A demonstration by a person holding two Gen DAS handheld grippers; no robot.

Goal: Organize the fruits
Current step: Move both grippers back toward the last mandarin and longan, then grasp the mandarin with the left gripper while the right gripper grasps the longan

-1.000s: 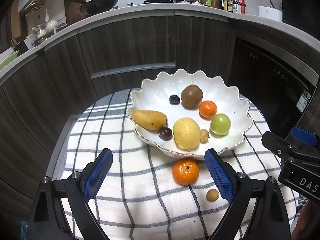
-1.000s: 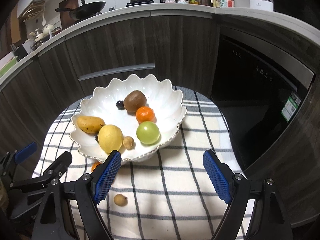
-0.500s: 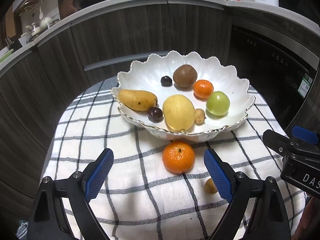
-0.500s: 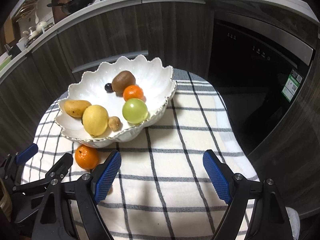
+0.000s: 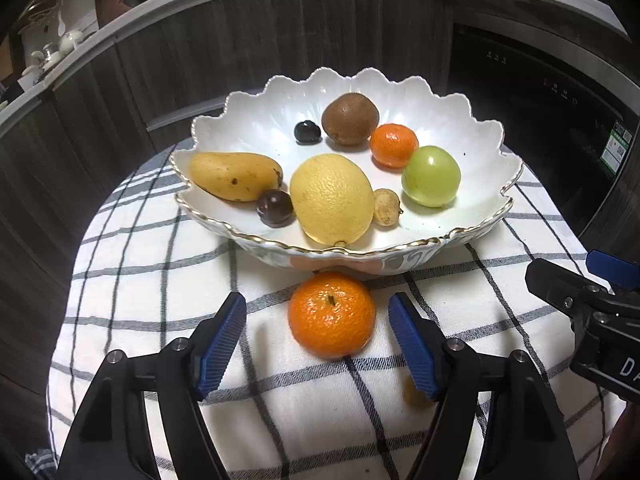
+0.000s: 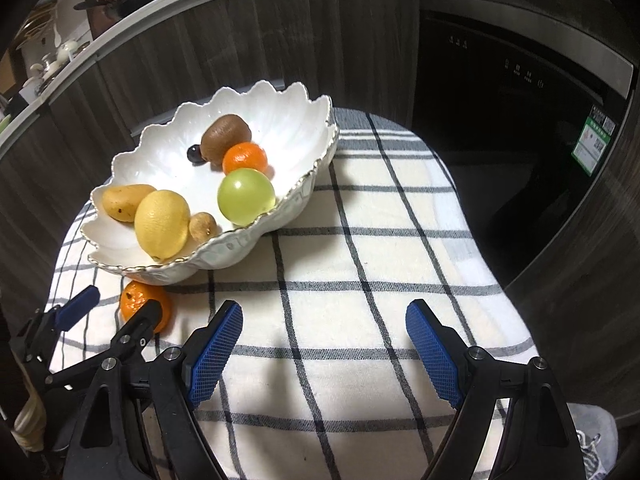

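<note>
A white scalloped bowl (image 5: 472,136) on a checked cloth holds a mango (image 5: 234,176), a lemon (image 5: 332,198), a kiwi (image 5: 350,118), a small orange (image 5: 393,145), a green fruit (image 5: 431,176), two dark plums and a small brown fruit. A loose orange (image 5: 332,314) lies on the cloth in front of the bowl. My left gripper (image 5: 318,334) is open, its blue pads on either side of this orange, not touching. A small brown fruit (image 5: 414,394) is half hidden behind its right finger. My right gripper (image 6: 324,344) is open and empty over bare cloth, right of the bowl (image 6: 296,116).
The round table's cloth (image 6: 360,280) ends close on all sides. Dark cabinets (image 5: 260,52) curve behind, with a dark oven front (image 6: 500,92) at the right. The right gripper's body (image 5: 592,312) shows at the right edge of the left wrist view.
My left gripper has moved forward and down, so the loose orange now lies between its pads. My right gripper has also come lower and closer to the cloth.
</note>
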